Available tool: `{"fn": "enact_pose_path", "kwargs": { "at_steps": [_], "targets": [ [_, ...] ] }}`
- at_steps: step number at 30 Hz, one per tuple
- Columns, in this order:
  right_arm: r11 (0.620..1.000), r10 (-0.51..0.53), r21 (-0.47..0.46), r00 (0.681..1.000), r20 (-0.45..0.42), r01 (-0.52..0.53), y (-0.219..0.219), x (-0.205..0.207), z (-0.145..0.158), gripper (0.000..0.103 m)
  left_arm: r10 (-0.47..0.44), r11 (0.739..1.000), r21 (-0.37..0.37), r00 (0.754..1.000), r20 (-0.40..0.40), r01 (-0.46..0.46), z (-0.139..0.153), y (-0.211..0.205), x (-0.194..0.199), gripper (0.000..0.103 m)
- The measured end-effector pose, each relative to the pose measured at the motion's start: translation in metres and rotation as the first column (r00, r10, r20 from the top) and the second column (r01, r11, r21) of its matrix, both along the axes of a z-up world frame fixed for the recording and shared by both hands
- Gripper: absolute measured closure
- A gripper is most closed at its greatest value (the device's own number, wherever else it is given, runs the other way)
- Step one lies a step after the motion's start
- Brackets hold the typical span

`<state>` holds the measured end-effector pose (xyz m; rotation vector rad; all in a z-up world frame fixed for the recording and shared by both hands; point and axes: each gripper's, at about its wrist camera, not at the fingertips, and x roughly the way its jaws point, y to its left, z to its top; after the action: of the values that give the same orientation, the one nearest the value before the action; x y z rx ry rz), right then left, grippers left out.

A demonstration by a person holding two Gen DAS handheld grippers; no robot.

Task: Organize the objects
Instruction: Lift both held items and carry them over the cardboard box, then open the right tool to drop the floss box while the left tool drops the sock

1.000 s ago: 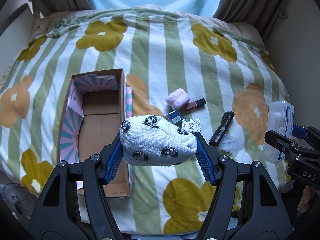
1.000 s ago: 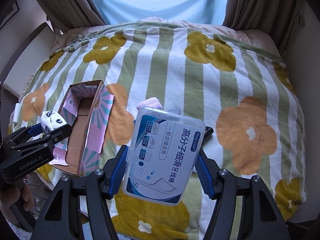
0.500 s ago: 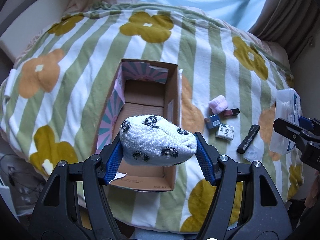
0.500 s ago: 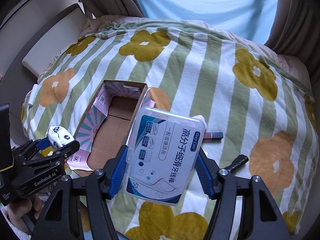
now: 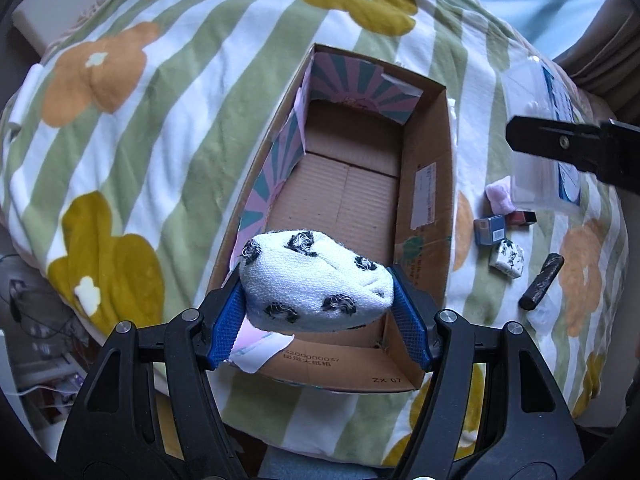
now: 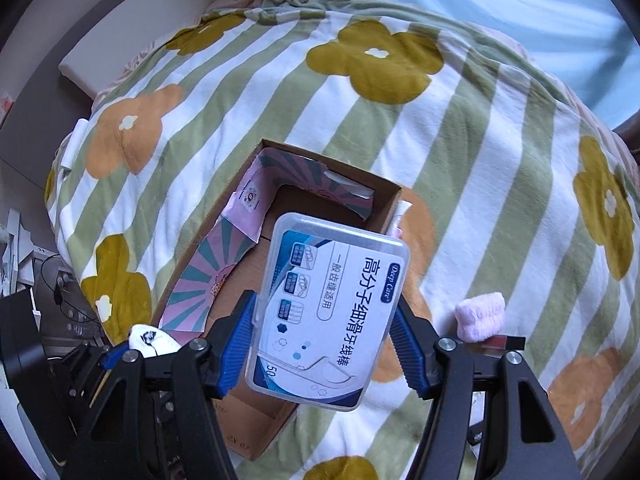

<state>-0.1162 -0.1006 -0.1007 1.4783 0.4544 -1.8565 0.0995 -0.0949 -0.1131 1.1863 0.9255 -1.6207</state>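
Note:
My left gripper [image 5: 318, 320] is shut on a white rolled sock with black spots [image 5: 316, 284], held over the near end of an open cardboard box [image 5: 424, 184] that lies on the bed. The box is empty inside. My right gripper [image 6: 326, 340] is shut on a clear plastic floss-pick case [image 6: 332, 312] with a blue and white label, held above the box's right side [image 6: 308, 164]. The case also shows in the left wrist view [image 5: 540, 152], to the right of the box. The sock shows at the lower left of the right wrist view [image 6: 152, 338].
A flowered, striped blanket [image 5: 160, 120] covers the bed. To the right of the box lie a pink rolled cloth [image 5: 500, 196], a small blue box [image 5: 490, 230], a dark red tube [image 5: 522, 217], a white patterned block [image 5: 508, 258] and a black stick [image 5: 542, 286]. Curtains and a window are behind.
Both grippers have moved left and toward the box with their objects. The sock now hangs over the box's near end and the floss case over its right side.

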Motion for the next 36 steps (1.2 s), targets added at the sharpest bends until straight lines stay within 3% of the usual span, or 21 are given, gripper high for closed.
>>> {"fn": "enact_pose_path", "kwargs": {
  "at_steps": [14, 24, 26, 28, 29, 30, 36],
  "targets": [
    [0.966, 0.231, 0.093, 0.965, 0.122, -0.243, -0.099, -0.017, -0.111, 0.043, 0.049, 0.988, 0.148, 0.998, 0.041, -0.055, -0.082, -0.023, -0.009, 0.039],
    [0.949, 0.273, 0.118, 0.948, 0.161, -0.293, -0.103, -0.02, -0.13, 0.043, 0.039, 0.983, 0.175, 0.998, 0.046, -0.046, -0.108, -0.033, -0.022, 0.039],
    [0.938, 0.291, 0.142, 0.942, 0.167, -0.315, -0.106, -0.019, -0.13, 0.04, 0.026, 0.986, 0.166, 0.999, 0.034, -0.031, -0.105, -0.033, -0.023, 0.039],
    [0.936, 0.296, 0.147, 0.94, 0.169, -0.321, -0.106, -0.019, -0.129, 0.007, 0.016, 0.991, 0.135, 1.0, 0.022, -0.019, -0.097, -0.032, -0.025, 0.028],
    [0.94, 0.294, 0.126, 0.94, 0.171, -0.317, -0.105, -0.02, -0.127, 0.0, 0.01, 0.993, 0.12, 1.0, 0.022, -0.013, -0.092, -0.032, -0.026, 0.017],
    [0.943, 0.292, 0.108, 0.939, 0.181, -0.314, -0.105, -0.022, -0.127, 0.001, 0.0, 0.995, 0.101, 1.0, 0.027, -0.003, -0.088, -0.03, -0.028, 0.001],
    [0.956, 0.258, 0.095, 0.949, 0.183, -0.278, -0.1, -0.025, -0.122, 0.001, -0.017, 0.997, 0.076, 1.0, 0.007, 0.017, -0.082, -0.026, -0.03, 0.0]
  ]
}}
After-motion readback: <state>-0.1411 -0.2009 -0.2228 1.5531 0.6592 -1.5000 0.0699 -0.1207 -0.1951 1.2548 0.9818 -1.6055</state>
